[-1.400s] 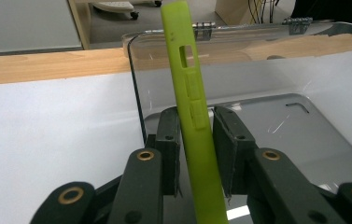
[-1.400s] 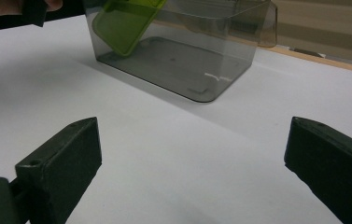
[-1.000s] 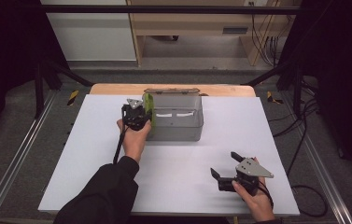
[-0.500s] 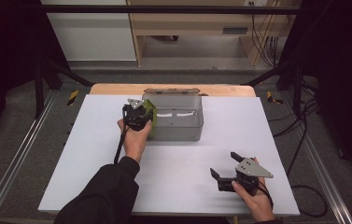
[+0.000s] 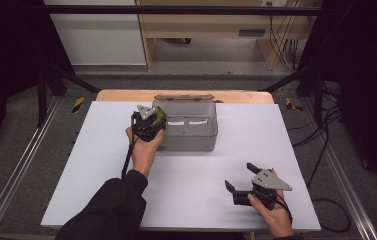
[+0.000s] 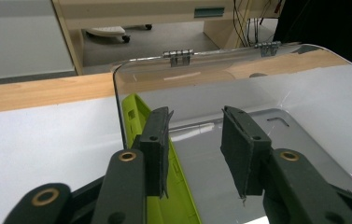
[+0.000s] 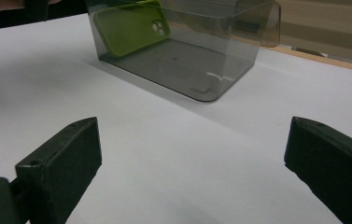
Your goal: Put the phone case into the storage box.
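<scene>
A smoky clear plastic box (image 5: 192,133) with a hinged lid stands at the middle back of the white table (image 5: 91,165). A lime-green phone case (image 5: 161,114) leans on edge against the box's left wall inside. My left gripper (image 5: 155,119) hangs over that left end, and its jaws have just been opening. In the left gripper view the case (image 6: 134,117) lies beside the left jaw, and the gap of the gripper (image 6: 196,115) holds nothing. My right gripper (image 5: 241,177) rests open near the front right; its view shows the box (image 7: 190,63) and case (image 7: 127,27) ahead.
The box lid (image 6: 220,70) stands tipped back on its two hinges (image 6: 178,55). A wooden strip (image 5: 126,95) runs behind the white table. Metal rails (image 5: 21,165) flank the table. A cable (image 5: 333,210) trails off at the right.
</scene>
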`<state>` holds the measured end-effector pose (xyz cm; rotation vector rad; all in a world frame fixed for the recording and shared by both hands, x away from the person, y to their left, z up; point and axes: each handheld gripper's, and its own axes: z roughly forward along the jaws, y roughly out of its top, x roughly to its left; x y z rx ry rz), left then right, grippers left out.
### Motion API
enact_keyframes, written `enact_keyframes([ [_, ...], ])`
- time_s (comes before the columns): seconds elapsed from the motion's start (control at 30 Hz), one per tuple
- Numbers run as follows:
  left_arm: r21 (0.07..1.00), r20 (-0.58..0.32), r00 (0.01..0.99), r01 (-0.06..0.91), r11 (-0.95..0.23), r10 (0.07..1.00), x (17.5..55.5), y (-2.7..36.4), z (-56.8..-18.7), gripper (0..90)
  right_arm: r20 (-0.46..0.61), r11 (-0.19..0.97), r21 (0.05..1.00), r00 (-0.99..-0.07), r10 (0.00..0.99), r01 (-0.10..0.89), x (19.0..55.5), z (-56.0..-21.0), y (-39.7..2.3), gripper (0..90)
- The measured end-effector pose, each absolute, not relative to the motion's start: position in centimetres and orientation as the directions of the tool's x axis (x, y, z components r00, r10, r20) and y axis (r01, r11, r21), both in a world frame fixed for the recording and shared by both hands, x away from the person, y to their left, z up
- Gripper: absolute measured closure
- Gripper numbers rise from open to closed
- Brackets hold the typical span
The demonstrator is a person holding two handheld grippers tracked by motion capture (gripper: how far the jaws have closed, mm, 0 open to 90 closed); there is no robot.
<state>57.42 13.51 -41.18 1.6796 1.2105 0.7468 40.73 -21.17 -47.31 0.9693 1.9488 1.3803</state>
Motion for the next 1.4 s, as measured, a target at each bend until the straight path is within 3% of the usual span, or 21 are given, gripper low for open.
enact_keyframes([
  [0.37, 0.933, -0.008, 0.373, 0.337, -0.127, 0.928, 57.2, 13.3, -40.9, 53.6, -0.032, 0.209, 0.949, -0.584, 0.811, 0.238, 40.8, -47.3, -21.2, 4.4],
  [0.73, 0.951, -0.016, 0.438, 0.284, -0.121, 0.899, 57.1, 12.7, -40.9, 40.2, -0.029, 0.202, 0.95, -0.58, 0.814, 0.236, 40.8, -47.3, -21.4, 4.4],
  [1.23, 0.968, -0.023, 0.484, 0.229, -0.102, 0.875, 56.5, 11.5, -40.5, 9.9, -0.028, 0.194, 0.953, -0.572, 0.82, 0.232, 40.6, -47.2, -21.5, 4.0],
  [1.4, 0.973, -0.012, 0.508, 0.202, -0.106, 0.861, 56.1, 11.2, -40.2, 4.2, -0.028, 0.192, 0.955, -0.574, 0.818, 0.227, 40.7, -47.1, -21.5, 4.0],
])
